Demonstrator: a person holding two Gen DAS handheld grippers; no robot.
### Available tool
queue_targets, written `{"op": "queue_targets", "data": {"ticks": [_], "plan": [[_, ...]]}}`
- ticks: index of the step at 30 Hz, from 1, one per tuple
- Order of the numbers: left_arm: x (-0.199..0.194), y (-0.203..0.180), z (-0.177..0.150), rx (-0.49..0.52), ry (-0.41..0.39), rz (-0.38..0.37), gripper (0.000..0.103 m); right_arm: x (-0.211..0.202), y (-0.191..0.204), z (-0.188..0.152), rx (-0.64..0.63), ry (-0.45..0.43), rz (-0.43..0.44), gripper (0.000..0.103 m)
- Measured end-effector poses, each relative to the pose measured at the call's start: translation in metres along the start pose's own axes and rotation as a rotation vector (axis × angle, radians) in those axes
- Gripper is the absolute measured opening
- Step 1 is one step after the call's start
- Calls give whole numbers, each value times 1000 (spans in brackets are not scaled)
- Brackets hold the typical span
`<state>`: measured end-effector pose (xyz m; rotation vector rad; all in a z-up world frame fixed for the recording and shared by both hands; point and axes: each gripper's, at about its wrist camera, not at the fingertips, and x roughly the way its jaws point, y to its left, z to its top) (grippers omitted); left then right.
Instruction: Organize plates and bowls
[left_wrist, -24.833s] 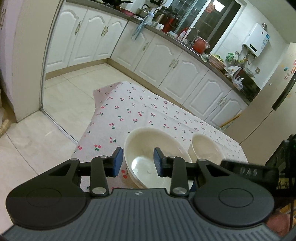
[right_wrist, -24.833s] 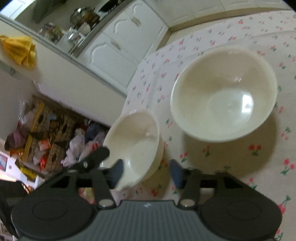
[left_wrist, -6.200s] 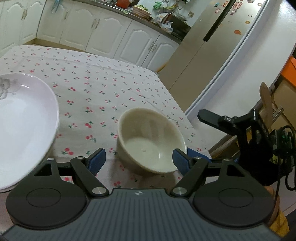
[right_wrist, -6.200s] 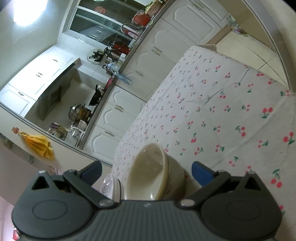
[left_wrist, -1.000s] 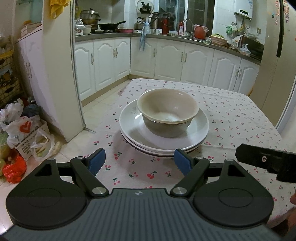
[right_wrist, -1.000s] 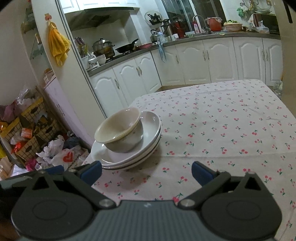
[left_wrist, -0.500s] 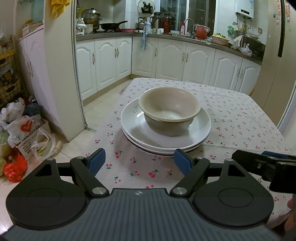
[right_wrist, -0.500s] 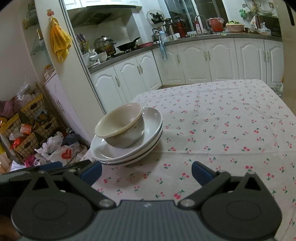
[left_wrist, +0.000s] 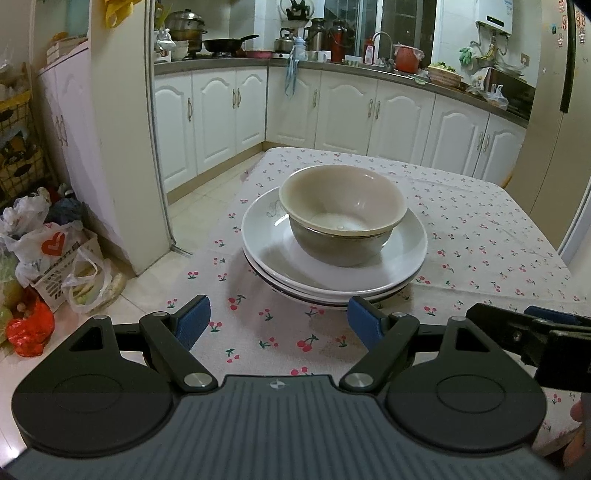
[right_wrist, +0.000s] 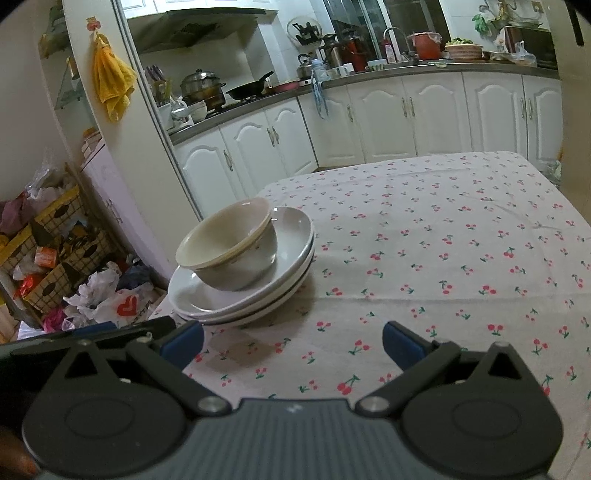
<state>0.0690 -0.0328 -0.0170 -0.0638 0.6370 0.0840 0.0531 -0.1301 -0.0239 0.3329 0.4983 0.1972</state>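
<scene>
The task's things are seen gathered into 1 stack near the left edge of the cherry-print cloth-covered table (left_wrist: 480, 229): 2 nested cream, round ceramic bowls (left_wrist: 341, 218) are seated inside the shallow white ceramic plates (left_wrist: 280, 251), of which 2 or 3 are stacked; the exact count cannot be told. The stacking is judged essentially done.

The left gripper (left_wrist: 275, 321) is held low in front of the stack, its blue-padded fingers spread wide and nothing gripped. The right gripper (right_wrist: 291, 341) is held just beside it, to the right of the stack, fingers likewise spread and empty. If the step in hand is a retreat, it is best made straight back and level, so that no pad clips the overhanging plate rim; the bowls sit slightly off the plates' centre, toward the far side, so any nudge should be avoided.

On the floor to the left, plastic bags and wire baskets (right_wrist: 55, 266) are piled, well apart from the table. A yellow cloth (right_wrist: 110, 83) is hung on the wall. White cabinets (left_wrist: 406, 118) and a cluttered counter are ranged behind. Nothing is seen between the grippers and the stack.
</scene>
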Motion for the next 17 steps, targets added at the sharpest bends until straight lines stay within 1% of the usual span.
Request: {"op": "queue_targets", "data": {"ticks": [9,14,17], "plan": [[9,3,1,-17,27,-23,101,6,-6,-4,19,16,-1,102],[9,-1,1,-10,28,-46,101,12,-17,-5,51,28,-10,102],[10,-1,4,-16,27,-49,101,12,-28,-2,68,17,-31,102]]}}
